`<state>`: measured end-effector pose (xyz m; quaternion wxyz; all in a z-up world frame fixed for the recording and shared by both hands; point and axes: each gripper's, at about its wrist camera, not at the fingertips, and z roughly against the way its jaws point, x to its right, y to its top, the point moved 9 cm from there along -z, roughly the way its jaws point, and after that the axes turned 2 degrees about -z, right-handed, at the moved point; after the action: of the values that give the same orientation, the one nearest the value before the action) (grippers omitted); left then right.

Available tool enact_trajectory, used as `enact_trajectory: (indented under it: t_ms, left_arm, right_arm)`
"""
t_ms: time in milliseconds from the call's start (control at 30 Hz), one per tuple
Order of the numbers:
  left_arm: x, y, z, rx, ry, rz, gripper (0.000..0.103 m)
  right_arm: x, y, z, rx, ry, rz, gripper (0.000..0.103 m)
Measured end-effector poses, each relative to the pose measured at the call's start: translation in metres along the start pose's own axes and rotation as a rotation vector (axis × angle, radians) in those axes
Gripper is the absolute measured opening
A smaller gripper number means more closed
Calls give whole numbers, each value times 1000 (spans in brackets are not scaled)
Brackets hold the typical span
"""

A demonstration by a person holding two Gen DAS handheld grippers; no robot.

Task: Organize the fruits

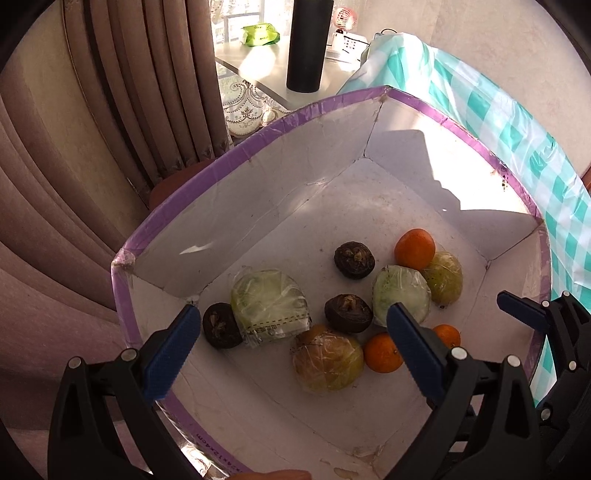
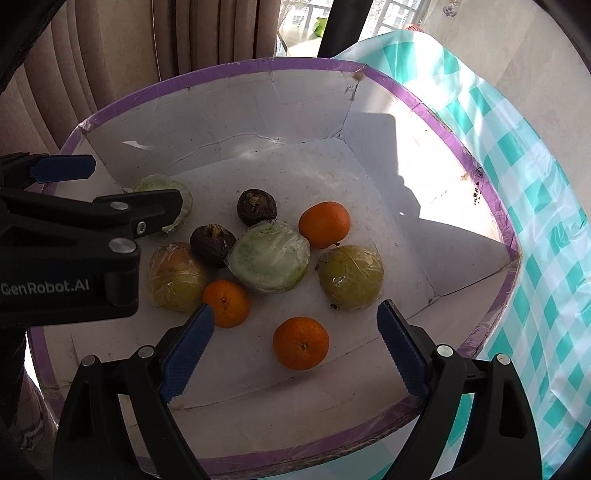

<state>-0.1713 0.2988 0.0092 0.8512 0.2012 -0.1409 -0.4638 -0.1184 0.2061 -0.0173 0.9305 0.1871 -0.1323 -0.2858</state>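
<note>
A white box with a purple rim (image 1: 258, 136) (image 2: 236, 68) holds several fruits: three oranges (image 2: 301, 342), dark round fruits (image 1: 354, 259) (image 2: 256, 206), pale green wrapped ones (image 1: 269, 305) (image 2: 269, 257) and yellow-green wrapped ones (image 1: 327, 360) (image 2: 351, 277). My left gripper (image 1: 291, 354) is open above the box's near side, over a yellow-green wrapped fruit. My right gripper (image 2: 295, 354) is open above the nearest orange. Each gripper also shows at the edge of the other's view: the right one (image 1: 524, 306), the left one (image 2: 66, 170).
The box stands on a teal and white checked cloth (image 1: 517, 122) (image 2: 535, 206). Brown curtains (image 1: 110, 110) hang at the left. Behind the box, a pale table (image 1: 258, 62) carries a black cylinder (image 1: 308, 40), a green packet (image 1: 260, 35) and a small white device (image 1: 349, 42).
</note>
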Motion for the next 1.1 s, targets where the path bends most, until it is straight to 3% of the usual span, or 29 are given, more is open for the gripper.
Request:
enact_trajectory:
  t_ms: [200,1100]
  left_arm:
    - [-1,-1,0,2,-3,1,101]
    - [1,1,1,16,22,-17,101]
  right_arm:
    - [1,1,-2,-18,36,-27,88]
    - [0,2,-1,-14,36,-27,88]
